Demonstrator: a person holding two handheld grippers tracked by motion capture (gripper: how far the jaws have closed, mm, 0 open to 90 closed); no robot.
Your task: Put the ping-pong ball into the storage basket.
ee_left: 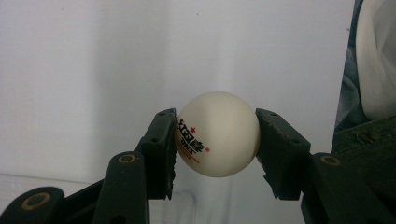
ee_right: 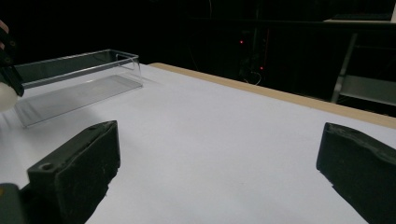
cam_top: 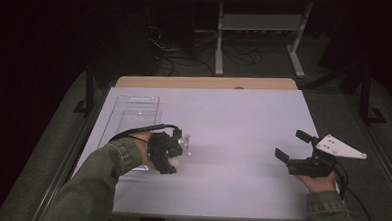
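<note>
white ball between left hand-held gripper jaws

Olive sleeves, black screw-studded tongs

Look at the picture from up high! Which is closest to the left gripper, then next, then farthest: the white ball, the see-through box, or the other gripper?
1. White ball: clamped in the left gripper.
2. See-through box: just beyond it, on the table's left side.
3. Right gripper: far across, on the right, open.
</note>
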